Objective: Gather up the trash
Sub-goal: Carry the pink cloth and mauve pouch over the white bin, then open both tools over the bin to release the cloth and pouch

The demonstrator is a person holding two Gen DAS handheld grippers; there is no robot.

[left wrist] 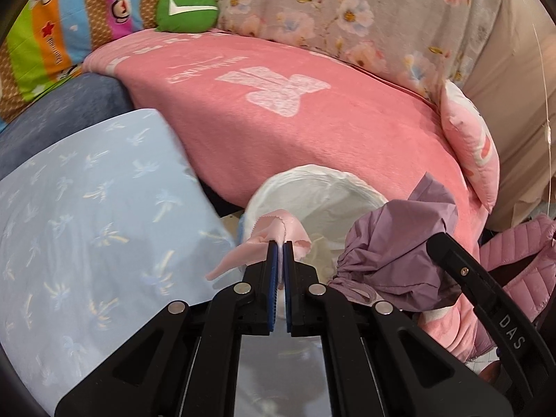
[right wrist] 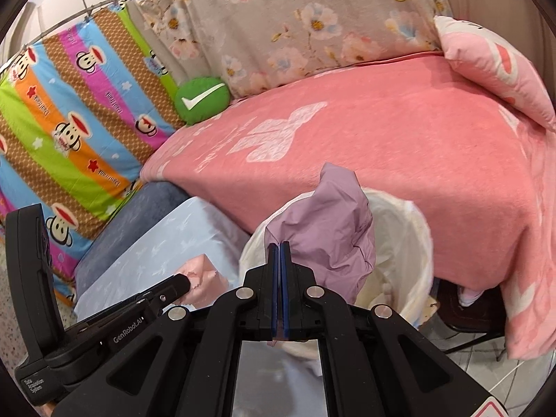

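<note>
A bed under a pink blanket (left wrist: 312,132) carries 1 green round cushion (left wrist: 187,10) at its back corner and 1 pink pillow (left wrist: 469,146) at the other end; a pale blue patterned sheet (left wrist: 87,215) covers a lower surface beside it

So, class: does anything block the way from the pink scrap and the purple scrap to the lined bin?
Nothing visible does. The pink scrap and purple scrap hang at the open lined bin, whose mouth is uncovered.
</note>
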